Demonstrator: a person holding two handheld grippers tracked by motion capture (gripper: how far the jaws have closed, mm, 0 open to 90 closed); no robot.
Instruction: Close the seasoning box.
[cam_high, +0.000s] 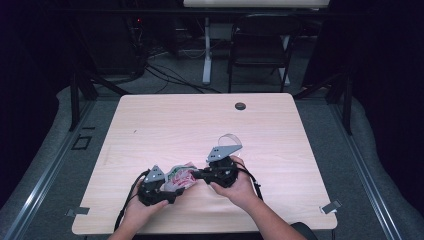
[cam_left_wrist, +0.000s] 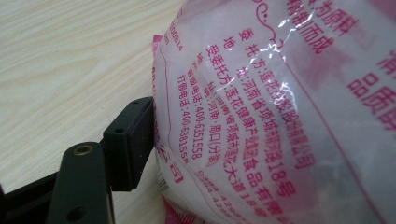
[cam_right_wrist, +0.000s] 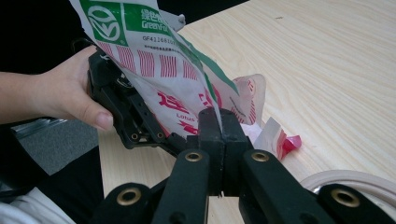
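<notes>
Packet: one plastic food packet (cam_high: 181, 179), white with pink print and a green corner logo, held just above the near edge of the wooden table (cam_high: 200, 120), between the two hand-held tools.

Right gripper (cam_right_wrist: 218, 122): jaws pressed fully together, pinching a thin edge of the film; from the pinch the packet rises up and away toward the other tool.

Left gripper (cam_high: 159, 189): jaws standing about as wide as they go. In the left gripper view one black pad (cam_left_wrist: 128, 140) lies against the packet's printed side; the other pad sits behind the film, so I cannot tell whether anything is actually clamped. Reads as loose contact, not a grip.

Hands: left hand (cam_high: 136, 207) and right hand (cam_high: 239, 186) both come in from the near table edge, close together.

Key relation: packet lies between the tools, its long axis running roughly from the left tool to the right. For the left one, the film is hard up against the inner face of the visible pad, so it is already the nearer tool for any fresh hold.

Judgement: the right pinch carries the packet alone; the left would need to settle on an edge, not the puffy middle, before closing.

Elsewhere: clear tape roll (cam_high: 230, 140) on the table beyond the right tool; small dark disc (cam_high: 240, 106) near the far edge.
</notes>
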